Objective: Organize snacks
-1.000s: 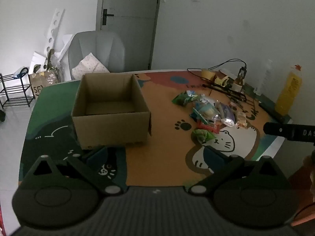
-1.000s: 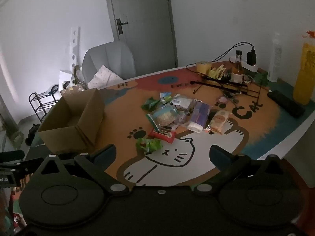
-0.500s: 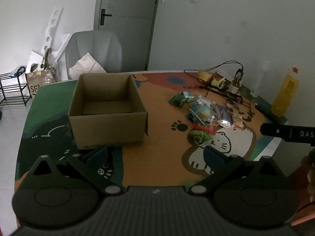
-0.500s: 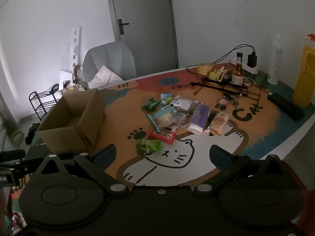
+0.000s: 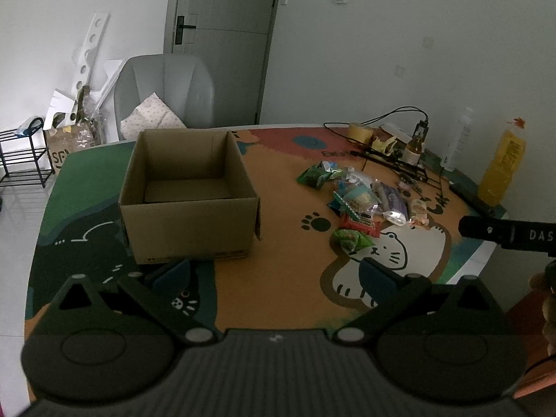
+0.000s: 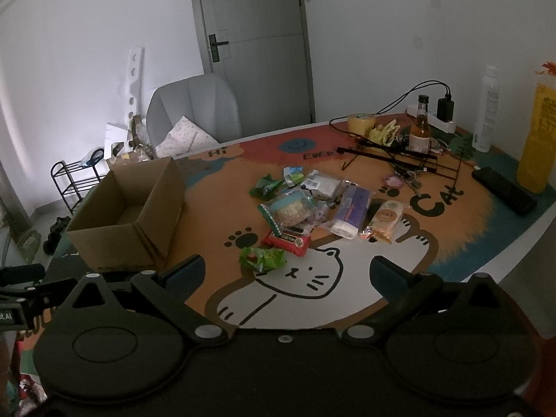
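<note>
An empty cardboard box [image 5: 189, 191] stands open-topped on the cartoon cat mat, also visible at the left of the right wrist view [image 6: 128, 215]. A pile of snack packets [image 6: 312, 205] lies to the right of the box; nearest to me are a green packet [image 6: 263, 258] and a red packet [image 6: 286, 241]. The same pile [image 5: 361, 201] shows in the left wrist view. My left gripper [image 5: 274, 271] hangs open over the mat's near edge, in front of the box. My right gripper [image 6: 286, 272] is open too, just short of the green packet. Neither holds anything.
At the back right stand a wire rack with cables [image 6: 399, 154], a small brown bottle [image 6: 419, 130], a tape roll [image 6: 359, 123], a clear bottle [image 6: 486, 111], a yellow bottle [image 6: 540, 132] and a black remote [image 6: 504, 189]. A grey chair [image 5: 163, 95] is behind the table.
Both views have shifted slightly: the box and snack pile sit a little lower and closer in frame. Both grippers stay open and empty.
</note>
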### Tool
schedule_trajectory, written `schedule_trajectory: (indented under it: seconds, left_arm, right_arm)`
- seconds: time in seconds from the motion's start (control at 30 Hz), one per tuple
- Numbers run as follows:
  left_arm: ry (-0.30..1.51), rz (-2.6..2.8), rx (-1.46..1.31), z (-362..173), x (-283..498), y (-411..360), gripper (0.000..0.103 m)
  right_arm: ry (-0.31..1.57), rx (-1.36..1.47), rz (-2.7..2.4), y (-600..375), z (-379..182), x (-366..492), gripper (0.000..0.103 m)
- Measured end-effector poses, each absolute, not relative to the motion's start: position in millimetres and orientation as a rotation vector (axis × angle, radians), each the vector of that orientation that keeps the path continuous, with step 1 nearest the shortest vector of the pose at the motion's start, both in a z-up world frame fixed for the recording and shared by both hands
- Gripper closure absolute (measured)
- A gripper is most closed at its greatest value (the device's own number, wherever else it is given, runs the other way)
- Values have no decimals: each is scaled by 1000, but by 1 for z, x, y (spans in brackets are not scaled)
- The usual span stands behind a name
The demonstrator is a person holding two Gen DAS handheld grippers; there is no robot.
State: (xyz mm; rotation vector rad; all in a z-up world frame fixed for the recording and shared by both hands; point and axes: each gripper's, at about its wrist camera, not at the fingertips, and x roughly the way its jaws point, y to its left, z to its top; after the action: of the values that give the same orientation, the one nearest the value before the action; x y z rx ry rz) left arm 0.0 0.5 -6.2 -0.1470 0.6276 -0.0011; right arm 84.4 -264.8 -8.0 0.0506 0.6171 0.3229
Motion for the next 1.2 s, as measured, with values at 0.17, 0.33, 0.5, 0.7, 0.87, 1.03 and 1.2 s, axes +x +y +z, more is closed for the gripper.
schedule_trajectory:
  seconds: [0.17, 0.33, 0.5, 0.7, 0.87, 1.03, 1.2]
  left_arm:
    - [626, 0, -147, -6, 0, 1, 0]
    - [626, -1, -146, -6, 1, 1, 0]
    - [624, -3, -145, -6, 0, 0, 0]
    - [624, -4, -146, -6, 1, 0, 0]
    - [624, -4, -145, -6, 1, 0, 0]
    - [623, -6, -145, -6, 0, 0, 0]
    - [623, -5, -146, -6, 1, 0, 0]
  right_arm:
    - [614, 53, 323, -264, -8, 81, 0]
    - [613, 53, 324, -264, -8, 82, 0]
    - [613, 52, 324, -264, -8, 83, 0]
    - [617, 50, 326, -265, -8, 84, 0]
    - [619, 50, 329, -265, -8, 83, 0]
    - [619, 50, 327, -265, -8, 83, 0]
    - [619, 50, 328, -266, -8, 83, 0]
